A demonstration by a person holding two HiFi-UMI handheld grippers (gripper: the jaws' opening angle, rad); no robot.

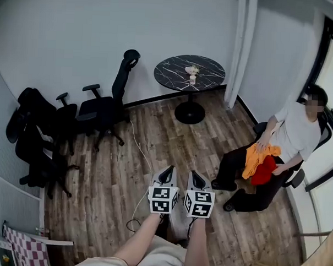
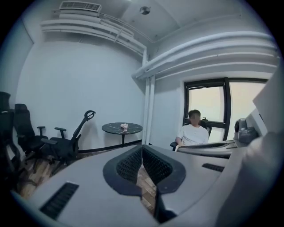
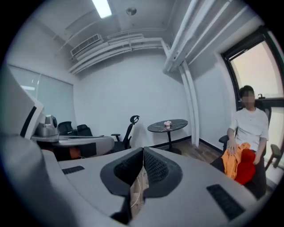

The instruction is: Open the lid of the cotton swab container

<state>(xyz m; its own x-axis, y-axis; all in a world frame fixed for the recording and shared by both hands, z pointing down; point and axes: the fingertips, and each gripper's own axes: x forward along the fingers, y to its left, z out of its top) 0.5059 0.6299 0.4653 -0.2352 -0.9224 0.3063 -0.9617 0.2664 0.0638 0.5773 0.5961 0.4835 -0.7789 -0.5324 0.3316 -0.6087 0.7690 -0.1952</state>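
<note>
Head view, left gripper and right gripper fingers closed, empty, over wood floor

An office meeting room: black swivel chairs crowd the left side of a wood-plank floor, and a round marble-topped table stands by the far white wall. A dark-framed window, exposed ceiling pipes, an air-conditioning vent and a strip light mark a bare commercial interior. A person sits beside the window.
</note>
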